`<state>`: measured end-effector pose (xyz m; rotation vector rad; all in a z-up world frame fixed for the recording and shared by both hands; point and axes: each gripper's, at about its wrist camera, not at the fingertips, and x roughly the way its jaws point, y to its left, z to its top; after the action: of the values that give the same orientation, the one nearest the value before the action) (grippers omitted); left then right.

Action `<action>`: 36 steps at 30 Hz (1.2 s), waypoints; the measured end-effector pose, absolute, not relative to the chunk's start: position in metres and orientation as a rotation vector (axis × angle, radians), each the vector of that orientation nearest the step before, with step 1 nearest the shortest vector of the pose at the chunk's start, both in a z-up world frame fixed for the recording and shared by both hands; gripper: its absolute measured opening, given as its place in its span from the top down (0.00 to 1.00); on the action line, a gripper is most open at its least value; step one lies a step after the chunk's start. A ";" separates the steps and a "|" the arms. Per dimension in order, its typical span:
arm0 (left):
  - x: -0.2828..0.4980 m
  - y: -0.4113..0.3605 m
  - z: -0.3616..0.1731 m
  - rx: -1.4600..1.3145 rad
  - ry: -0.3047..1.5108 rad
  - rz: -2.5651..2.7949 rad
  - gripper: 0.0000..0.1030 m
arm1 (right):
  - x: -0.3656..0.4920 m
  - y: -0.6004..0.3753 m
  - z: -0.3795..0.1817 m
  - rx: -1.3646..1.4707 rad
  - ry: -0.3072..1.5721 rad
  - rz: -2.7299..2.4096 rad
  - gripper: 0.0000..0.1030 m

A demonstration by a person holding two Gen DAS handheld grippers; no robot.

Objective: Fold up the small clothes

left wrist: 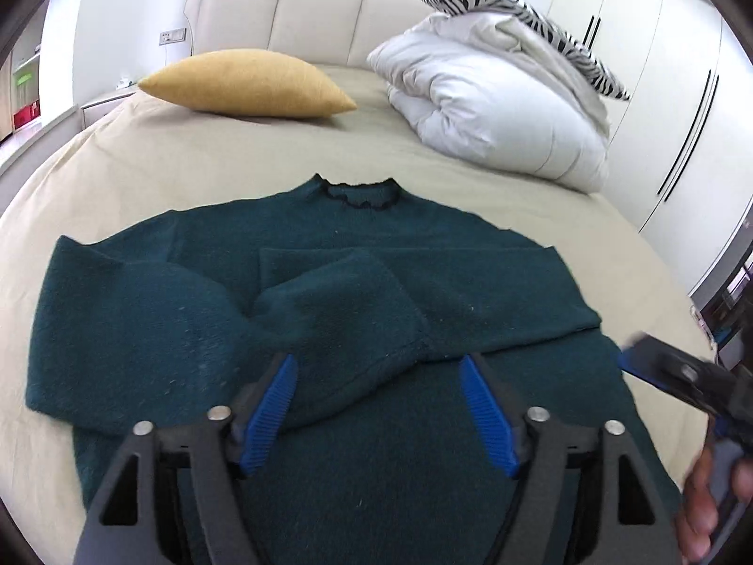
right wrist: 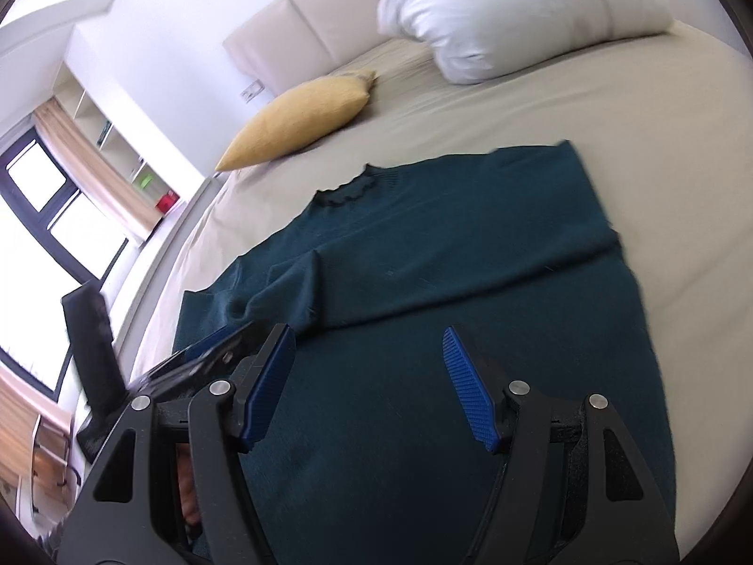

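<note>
- A dark green sweater [left wrist: 357, 292] lies flat on the bed [left wrist: 188, 160], collar toward the headboard [left wrist: 277, 14], covering the near part of the beige sheet.
- Both sleeves are folded in across the chest; the left sleeve [left wrist: 343, 301] lies on top, its cuff end just ahead of the left gripper.
- The left gripper [left wrist: 379, 405] hangs over the lower half of the sweater with its blue fingers [left wrist: 270, 412] spread wide. Nothing is pinched between them; the sleeve end sits in the gap, but the pads do not press on it.
- The right gripper [right wrist: 369, 386] is over the hem side of the sweater, its fingers [right wrist: 468, 388] also well apart and holding nothing, only green knit showing between them.
- In the left wrist view the right gripper [left wrist: 668, 372] shows blurred at the right edge, with a hand [left wrist: 710, 499] wrapped round its handle.
- A yellow pillow [left wrist: 249, 84] lies near the headboard, well apart from the sweater.
- A rolled white duvet [left wrist: 499, 103] with a zebra-striped cover [left wrist: 513, 14] on top sits beside it, toward the white wardrobe [left wrist: 659, 70].
</note>
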<state>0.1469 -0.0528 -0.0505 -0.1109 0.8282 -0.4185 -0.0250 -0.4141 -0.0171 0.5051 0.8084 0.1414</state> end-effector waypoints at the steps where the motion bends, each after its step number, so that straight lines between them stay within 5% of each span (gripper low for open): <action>1: 0.144 -0.047 -0.049 -0.125 0.826 -0.422 0.25 | -0.014 -0.409 -0.016 0.503 0.814 0.159 0.38; 12: 0.141 0.093 -0.040 -0.411 0.782 -0.252 0.25 | 0.095 -0.350 -0.042 0.494 0.947 0.287 0.39; 23: 0.153 0.158 -0.061 -0.511 0.798 -0.156 0.25 | 0.158 -0.310 -0.088 0.430 1.077 0.272 0.61; 27: 0.158 0.161 -0.065 -0.524 0.811 -0.160 0.25 | 0.161 -0.310 -0.086 0.392 1.082 0.274 0.91; 36: 0.177 0.154 -0.059 -0.498 0.814 -0.141 0.25 | 0.123 -0.304 -0.015 0.254 0.792 0.277 0.93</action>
<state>0.1770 0.1543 -0.0587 -0.4985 0.8138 -0.1411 0.1233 -0.3042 -0.0146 0.2539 0.7918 0.2769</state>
